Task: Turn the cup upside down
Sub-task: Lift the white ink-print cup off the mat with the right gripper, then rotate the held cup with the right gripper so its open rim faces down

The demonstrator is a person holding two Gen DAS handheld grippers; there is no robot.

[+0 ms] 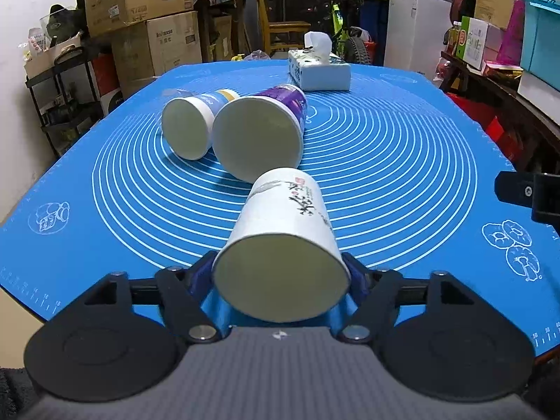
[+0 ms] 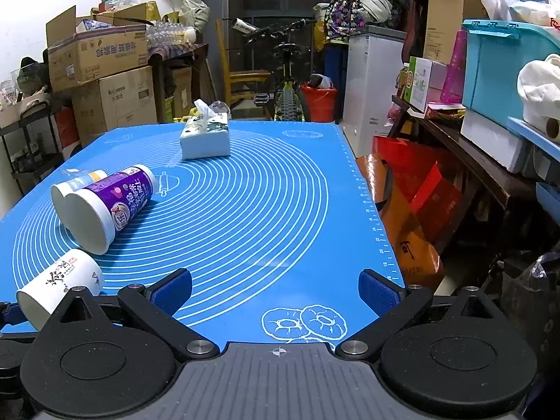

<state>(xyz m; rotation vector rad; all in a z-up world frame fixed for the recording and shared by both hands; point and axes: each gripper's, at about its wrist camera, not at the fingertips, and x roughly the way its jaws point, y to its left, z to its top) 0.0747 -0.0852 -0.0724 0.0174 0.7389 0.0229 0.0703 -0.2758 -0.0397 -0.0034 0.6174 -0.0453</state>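
A white paper cup with black calligraphy (image 1: pixel 287 224) lies on its side on the blue mat (image 1: pixel 402 161), mouth toward the camera. My left gripper (image 1: pixel 281 273) is shut on the calligraphy cup at its rim end, one blue pad on each side. The cup also shows in the right wrist view (image 2: pixel 59 283) at the lower left. A purple cup (image 1: pixel 266 129) and a blue-and-yellow cup (image 1: pixel 192 122) lie on their sides behind it. My right gripper (image 2: pixel 276 290) is open and empty over the mat's near edge.
A tissue box (image 1: pixel 320 70) stands at the far end of the mat. Cardboard boxes (image 1: pixel 140 10), a bicycle, a white cabinet (image 2: pixel 371 80) and shelves with a teal bin (image 2: pixel 507 66) surround the table. Red bags (image 2: pixel 416 192) sit right of the table.
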